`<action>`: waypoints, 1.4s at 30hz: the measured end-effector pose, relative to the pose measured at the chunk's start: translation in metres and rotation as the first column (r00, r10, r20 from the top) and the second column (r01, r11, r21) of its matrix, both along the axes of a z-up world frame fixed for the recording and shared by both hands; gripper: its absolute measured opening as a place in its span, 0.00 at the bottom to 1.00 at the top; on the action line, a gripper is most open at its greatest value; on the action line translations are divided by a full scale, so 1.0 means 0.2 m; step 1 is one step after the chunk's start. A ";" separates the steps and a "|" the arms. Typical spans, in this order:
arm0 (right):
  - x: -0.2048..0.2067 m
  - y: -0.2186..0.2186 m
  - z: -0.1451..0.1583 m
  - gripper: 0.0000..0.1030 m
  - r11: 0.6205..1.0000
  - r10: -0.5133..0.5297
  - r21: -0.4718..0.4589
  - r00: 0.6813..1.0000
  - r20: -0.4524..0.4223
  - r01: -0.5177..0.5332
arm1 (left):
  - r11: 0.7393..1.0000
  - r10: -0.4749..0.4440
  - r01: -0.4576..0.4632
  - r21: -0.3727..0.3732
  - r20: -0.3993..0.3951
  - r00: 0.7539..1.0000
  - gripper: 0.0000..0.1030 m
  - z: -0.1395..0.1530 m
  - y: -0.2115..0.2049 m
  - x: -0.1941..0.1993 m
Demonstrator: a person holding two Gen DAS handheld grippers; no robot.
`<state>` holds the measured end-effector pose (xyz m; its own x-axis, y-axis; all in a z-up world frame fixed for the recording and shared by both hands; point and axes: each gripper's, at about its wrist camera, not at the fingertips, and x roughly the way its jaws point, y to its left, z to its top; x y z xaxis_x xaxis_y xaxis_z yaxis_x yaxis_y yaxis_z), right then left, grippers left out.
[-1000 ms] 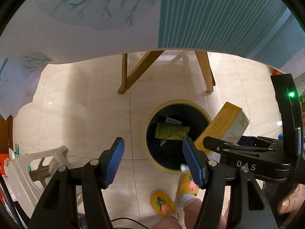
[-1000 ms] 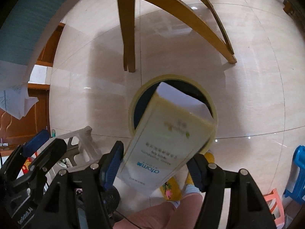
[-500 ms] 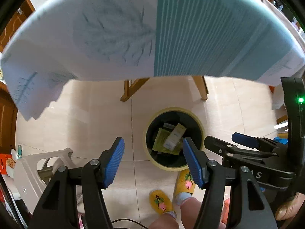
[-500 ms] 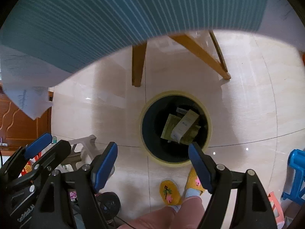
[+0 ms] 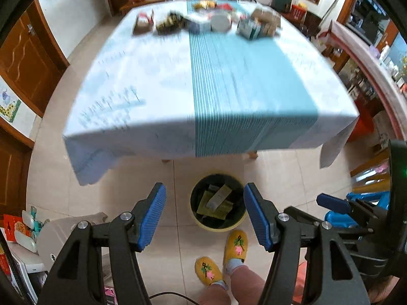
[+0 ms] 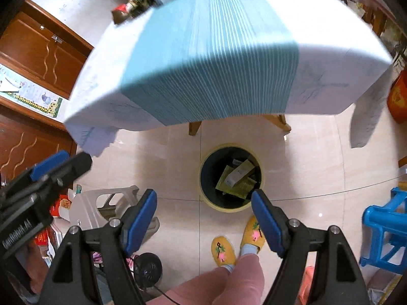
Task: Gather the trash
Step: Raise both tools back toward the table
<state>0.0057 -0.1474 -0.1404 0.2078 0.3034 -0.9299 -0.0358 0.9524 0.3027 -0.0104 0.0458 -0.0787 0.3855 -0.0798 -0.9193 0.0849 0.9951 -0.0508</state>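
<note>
Nearest in both views: yellow slippers (image 5: pixel 235 244) on a pale tiled floor (image 5: pixel 157 178), pink trouser legs (image 6: pixel 229 279) showing only in the right view. Left tool (image 5: pixel 204 216) spread wide and holding nothing; right tool (image 6: pixel 203 219) likewise spread and holding nothing.

Just ahead of the slippers, a round bin (image 5: pixel 218 225) with a yellow rim and dark inside, standing on the floor near the worktop edge. Inside the bin (image 6: pixel 230 207), the trash (image 5: pixel 216 200): a pale carton lying tilted across flat green packets (image 6: pixel 236 186).

Beyond the bin, a worktop (image 5: pixel 152 76) under a white cloth with a broad teal striped band (image 5: pixel 241 89) down the middle, cloth corners hanging over the edge. Wooden legs (image 6: pixel 194 127) visible under the near edge.

At the far end of the worktop, a blurred row of boxes, jars and packets (image 5: pixel 206 24); kinds not readable. Farther still, brown wooden doors (image 5: pixel 28 58) on the left and shelves along the right wall.

Only in the left view: the whole worktop top and the far room. Only in the right view: a blue plastic stool (image 6: pixel 384 231) at right, a grey stool (image 6: pixel 101 208) at left, a small black fan (image 6: pixel 147 268) on the floor, and a red drum (image 6: pixel 398 96) past the cloth corner. Each tool's body visible at the edge of the other's view.
</note>
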 end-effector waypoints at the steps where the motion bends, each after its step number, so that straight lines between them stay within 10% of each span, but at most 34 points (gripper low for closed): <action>1: -0.01 0.00 0.06 0.75 1.000 0.005 -0.005 1.000 0.012 -0.005 | 1.000 0.004 -0.004 0.000 0.015 1.000 0.60 0.06 0.00 -0.01; 22: 0.16 -0.06 0.78 0.75 0.993 0.116 -0.031 0.967 0.228 -0.112 | 0.990 0.137 -0.138 -0.006 0.176 0.975 0.64 0.62 0.06 0.11; 42: 0.50 -0.09 0.81 0.75 0.975 0.215 -0.003 0.940 0.265 -0.222 | 0.968 0.242 -0.251 0.025 0.191 0.951 0.69 0.70 0.07 0.36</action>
